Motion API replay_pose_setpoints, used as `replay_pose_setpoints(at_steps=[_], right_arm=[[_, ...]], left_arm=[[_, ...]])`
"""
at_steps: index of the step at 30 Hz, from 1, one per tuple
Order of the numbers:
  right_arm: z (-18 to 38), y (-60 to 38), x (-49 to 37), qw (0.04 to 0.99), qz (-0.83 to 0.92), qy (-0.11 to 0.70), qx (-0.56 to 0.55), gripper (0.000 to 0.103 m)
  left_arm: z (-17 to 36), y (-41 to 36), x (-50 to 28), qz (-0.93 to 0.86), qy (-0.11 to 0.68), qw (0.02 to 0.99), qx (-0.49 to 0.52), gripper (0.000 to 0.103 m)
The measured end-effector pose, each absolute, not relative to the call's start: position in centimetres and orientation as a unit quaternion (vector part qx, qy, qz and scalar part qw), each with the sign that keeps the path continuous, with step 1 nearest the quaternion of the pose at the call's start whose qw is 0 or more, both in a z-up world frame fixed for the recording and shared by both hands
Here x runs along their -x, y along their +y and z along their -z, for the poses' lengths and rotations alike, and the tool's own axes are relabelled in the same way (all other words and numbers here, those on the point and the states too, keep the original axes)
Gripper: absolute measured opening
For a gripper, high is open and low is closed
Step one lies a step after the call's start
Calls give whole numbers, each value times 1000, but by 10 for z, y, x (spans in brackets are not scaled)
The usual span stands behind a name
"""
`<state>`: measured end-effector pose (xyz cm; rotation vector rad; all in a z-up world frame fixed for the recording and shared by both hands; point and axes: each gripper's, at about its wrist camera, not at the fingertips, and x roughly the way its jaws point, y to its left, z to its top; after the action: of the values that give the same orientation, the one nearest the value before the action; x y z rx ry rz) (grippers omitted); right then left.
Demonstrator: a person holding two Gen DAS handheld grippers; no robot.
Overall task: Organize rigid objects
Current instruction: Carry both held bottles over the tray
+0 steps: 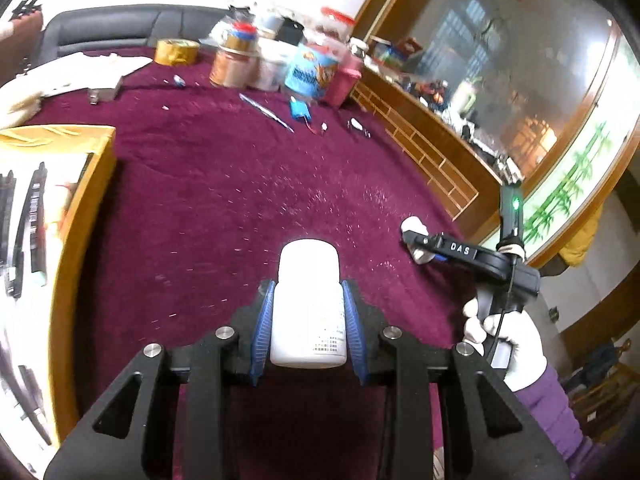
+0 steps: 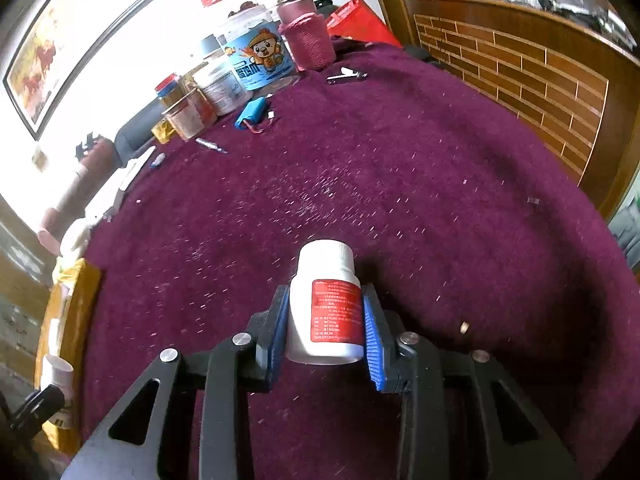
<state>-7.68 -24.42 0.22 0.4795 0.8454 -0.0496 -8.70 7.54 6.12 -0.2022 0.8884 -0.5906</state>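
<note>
My left gripper [image 1: 307, 294] is shut on a plain white plastic bottle [image 1: 307, 304], whose cap points away from me above the maroon tablecloth [image 1: 240, 184]. The blue pads [image 1: 262, 332] press on both of its sides. My right gripper [image 2: 326, 294] is shut on a white bottle with a red label [image 2: 326, 312], cap tilted forward. In the left wrist view the right gripper [image 1: 420, 242] shows at the right edge in a white-gloved hand [image 1: 504, 332], with its bottle [image 1: 414, 226] low over the cloth. At the bottom left of the right wrist view, the left gripper's bottle [image 2: 60, 376] is partly visible.
A yellow box [image 1: 80, 184] stands at the table's left side. Several jars and tins [image 2: 240, 64] crowd the far edge beside a tape roll [image 1: 176, 51]. A blue battery pack [image 2: 252, 114], a pen [image 1: 266, 112] and a nail clipper [image 2: 346, 76] lie nearby. A wooden counter [image 2: 520, 64] borders the right.
</note>
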Motion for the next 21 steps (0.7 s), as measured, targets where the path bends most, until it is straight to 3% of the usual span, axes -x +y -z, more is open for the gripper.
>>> replay_pose_setpoints(at_steps=[21], right_arm=[[-48, -149, 100, 868, -129, 397, -268, 30]], left_arm=[[-70, 208, 120, 206, 382, 884, 174, 31]])
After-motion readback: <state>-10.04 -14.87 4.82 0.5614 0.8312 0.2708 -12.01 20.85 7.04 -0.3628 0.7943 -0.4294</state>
